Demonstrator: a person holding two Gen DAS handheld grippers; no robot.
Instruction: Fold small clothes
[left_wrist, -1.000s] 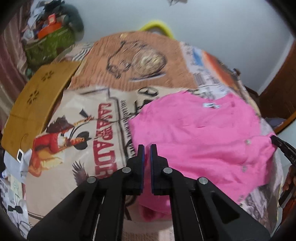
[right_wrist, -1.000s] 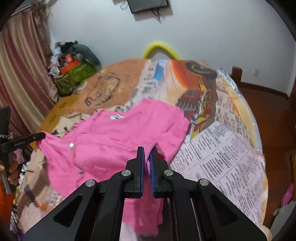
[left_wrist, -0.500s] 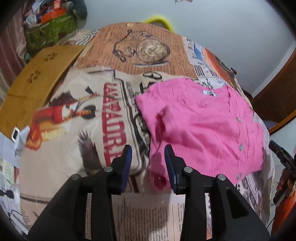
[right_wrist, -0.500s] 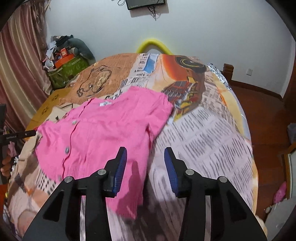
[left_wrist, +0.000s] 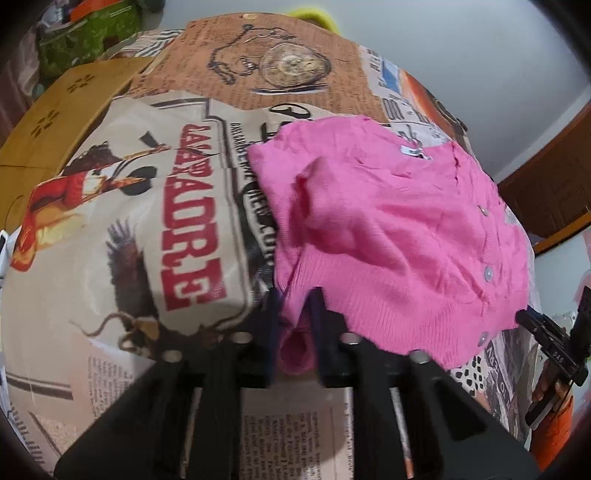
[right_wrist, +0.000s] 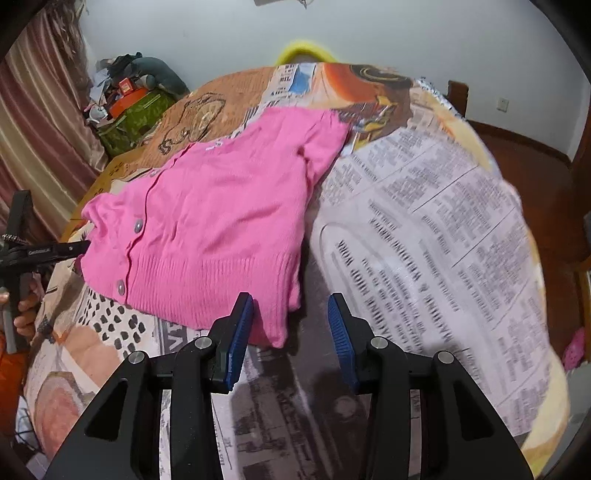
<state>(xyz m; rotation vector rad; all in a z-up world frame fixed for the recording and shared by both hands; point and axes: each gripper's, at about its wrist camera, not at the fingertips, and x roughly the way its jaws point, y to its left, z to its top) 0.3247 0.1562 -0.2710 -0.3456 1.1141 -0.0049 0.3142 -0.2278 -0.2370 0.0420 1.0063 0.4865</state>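
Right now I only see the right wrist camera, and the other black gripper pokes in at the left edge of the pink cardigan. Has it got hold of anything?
Observer: Yes. In the left wrist view, the left gripper has the sleeve cuff of the pink cardigan between its fingers, and its jaws are closing on it.
Operator: And what is printed on the table cover over on that side?
Observer: Big red lettering runs down the table cover, right beside the cardigan's edge.
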